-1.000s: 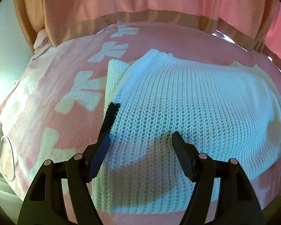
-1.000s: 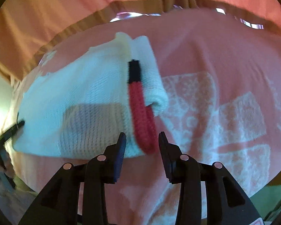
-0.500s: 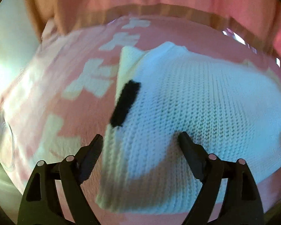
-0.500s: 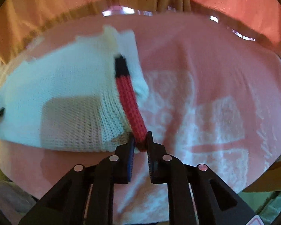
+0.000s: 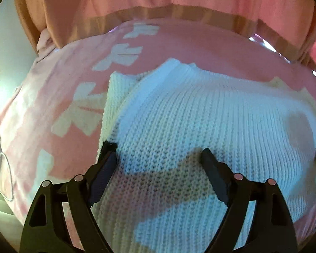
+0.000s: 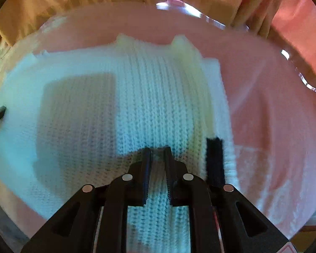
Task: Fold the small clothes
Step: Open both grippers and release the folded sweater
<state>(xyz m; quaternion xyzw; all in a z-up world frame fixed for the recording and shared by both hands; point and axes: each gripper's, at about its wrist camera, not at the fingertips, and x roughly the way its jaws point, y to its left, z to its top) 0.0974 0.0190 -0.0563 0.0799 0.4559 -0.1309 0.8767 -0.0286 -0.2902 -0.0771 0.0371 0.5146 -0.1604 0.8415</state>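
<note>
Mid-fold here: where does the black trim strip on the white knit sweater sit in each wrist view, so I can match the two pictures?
Left wrist view: a black trim strip shows at the sweater's left edge, lower left, just above the left gripper's left finger.
Right wrist view: a black trim strip shows lower right, at the sweater's right edge, right of the right gripper. I cannot tell whether it is the same strip.
Shared landmark: the pink patterned blanket under the sweater.

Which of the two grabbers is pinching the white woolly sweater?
The right gripper: its jaws are squeezed on a strip of the white sweater. The left gripper hangs over the sweater with jaws wide apart, pinching nothing.
</note>
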